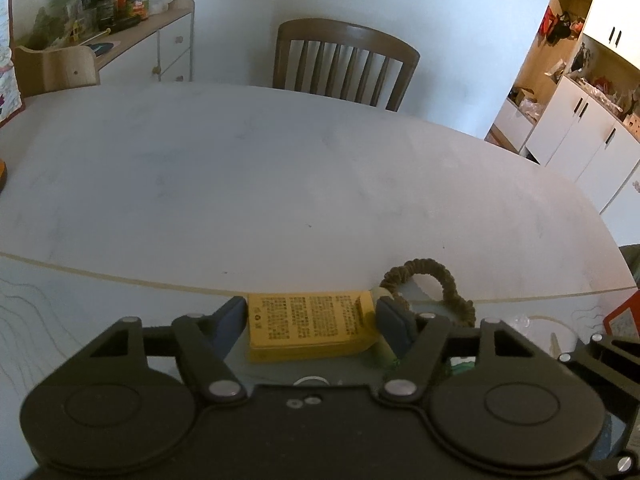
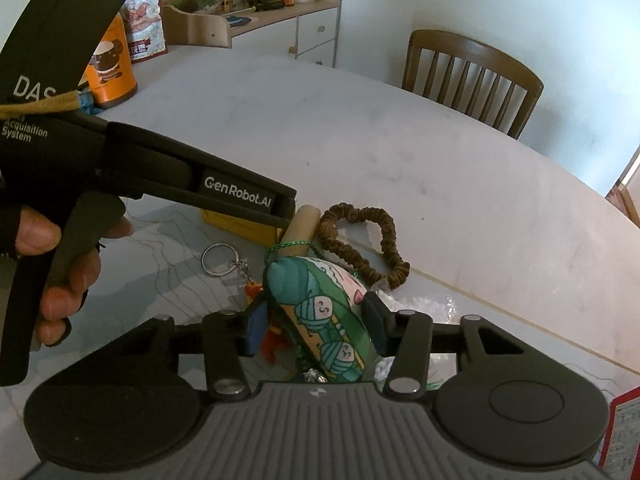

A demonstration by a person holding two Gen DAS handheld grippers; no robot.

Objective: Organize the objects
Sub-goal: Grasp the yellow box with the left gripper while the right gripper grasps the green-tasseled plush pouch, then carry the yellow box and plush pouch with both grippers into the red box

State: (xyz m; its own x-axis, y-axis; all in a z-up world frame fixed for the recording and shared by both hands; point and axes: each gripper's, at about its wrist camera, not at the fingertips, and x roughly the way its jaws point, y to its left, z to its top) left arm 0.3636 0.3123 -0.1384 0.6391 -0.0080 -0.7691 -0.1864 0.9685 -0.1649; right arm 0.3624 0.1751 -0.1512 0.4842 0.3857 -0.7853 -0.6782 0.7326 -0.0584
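Observation:
In the left wrist view my left gripper [image 1: 312, 316] is shut on a yellow box [image 1: 308, 326] with printed text, one pad at each end. A beige cylinder [image 1: 382, 346] lies against the box by the right pad. A brown scrunchie [image 1: 438, 284] rests just beyond. In the right wrist view my right gripper [image 2: 316, 322] is shut on a green patterned pouch [image 2: 320, 312], both pads pressing its sides. My left gripper [image 2: 286, 208], held by a hand [image 2: 60, 272], reaches in from the left over the yellow box [image 2: 240, 226], next to the wooden cylinder [image 2: 302, 224] and the scrunchie [image 2: 368, 240].
A key ring [image 2: 220, 260] with an orange charm lies left of the pouch. An orange canister [image 2: 114, 68] and a printed bag stand at the far left. A wooden chair [image 2: 472, 76] faces the pale table [image 2: 360, 140]. A red box [image 2: 624, 432] sits at the near right.

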